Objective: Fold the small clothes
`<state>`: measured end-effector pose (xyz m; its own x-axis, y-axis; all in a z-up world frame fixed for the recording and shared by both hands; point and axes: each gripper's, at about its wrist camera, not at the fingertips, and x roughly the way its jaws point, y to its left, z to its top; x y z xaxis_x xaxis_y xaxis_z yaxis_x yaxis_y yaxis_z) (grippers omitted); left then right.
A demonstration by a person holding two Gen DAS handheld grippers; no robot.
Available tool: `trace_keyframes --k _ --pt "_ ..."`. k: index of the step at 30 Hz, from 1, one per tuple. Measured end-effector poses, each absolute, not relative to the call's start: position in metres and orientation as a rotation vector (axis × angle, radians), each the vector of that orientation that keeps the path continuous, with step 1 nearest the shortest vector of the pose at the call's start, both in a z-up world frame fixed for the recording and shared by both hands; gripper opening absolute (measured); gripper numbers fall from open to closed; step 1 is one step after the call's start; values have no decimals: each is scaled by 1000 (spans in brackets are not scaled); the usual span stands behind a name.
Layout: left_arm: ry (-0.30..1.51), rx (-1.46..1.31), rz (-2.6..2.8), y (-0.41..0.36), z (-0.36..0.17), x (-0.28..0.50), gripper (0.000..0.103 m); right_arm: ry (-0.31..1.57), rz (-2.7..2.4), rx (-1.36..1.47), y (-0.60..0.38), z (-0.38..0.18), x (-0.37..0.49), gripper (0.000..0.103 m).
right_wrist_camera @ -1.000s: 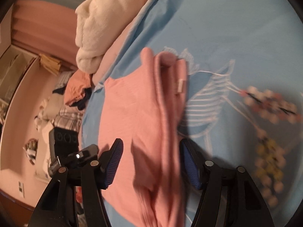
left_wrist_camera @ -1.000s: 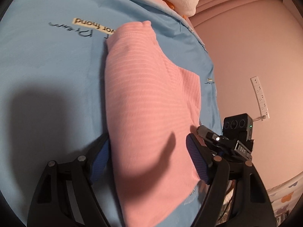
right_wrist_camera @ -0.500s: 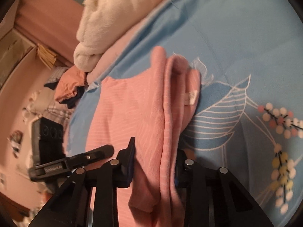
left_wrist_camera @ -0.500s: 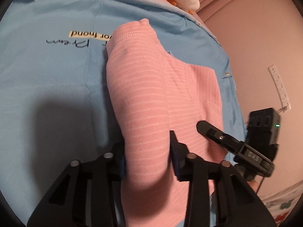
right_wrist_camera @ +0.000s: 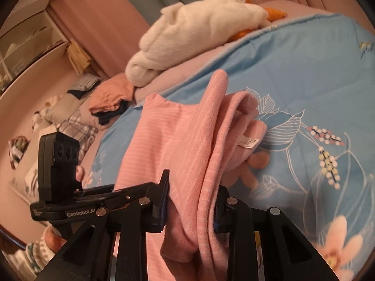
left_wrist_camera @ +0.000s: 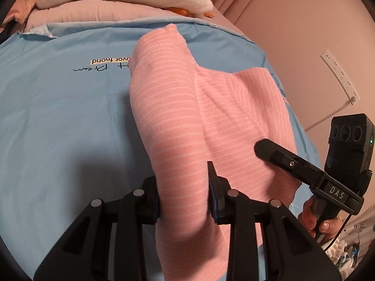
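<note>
A pink striped small garment (left_wrist_camera: 187,117) lies on a blue bedspread (left_wrist_camera: 58,128). My left gripper (left_wrist_camera: 184,196) is shut on a bunched fold at its near edge. My right gripper (right_wrist_camera: 189,201) is shut on the garment's (right_wrist_camera: 194,145) other near edge, where several layers and a white label (right_wrist_camera: 248,142) show. Both lift the near end off the bed while the far end rests on the cover. The right gripper also shows in the left wrist view (left_wrist_camera: 304,166), and the left one in the right wrist view (right_wrist_camera: 77,201).
A white plush toy (right_wrist_camera: 199,35) lies on a pink pillow (left_wrist_camera: 93,14) at the head of the bed. Folded clothes (right_wrist_camera: 105,98) are piled past the bed's left edge. A pink wall with a white power strip (left_wrist_camera: 339,75) stands to the right.
Both grippers went from open around the garment's near edge to shut on it. They have since raised the gripped fabric off the bedspread.
</note>
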<state>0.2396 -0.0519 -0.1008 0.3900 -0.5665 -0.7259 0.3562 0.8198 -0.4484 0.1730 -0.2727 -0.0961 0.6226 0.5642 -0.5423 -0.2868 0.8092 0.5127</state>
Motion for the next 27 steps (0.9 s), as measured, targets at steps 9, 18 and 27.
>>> trace_keyframes --k 9,18,27 --pt "976 -198 -571 -44 -80 183 31 727 526 361 -256 -74 121 30" --pt "969 -180 -518 -32 -70 129 31 734 556 320 -234 -66 76 30" --pt "928 -183 -471 -10 -53 91 31 715 602 281 -213 -52 46 30"
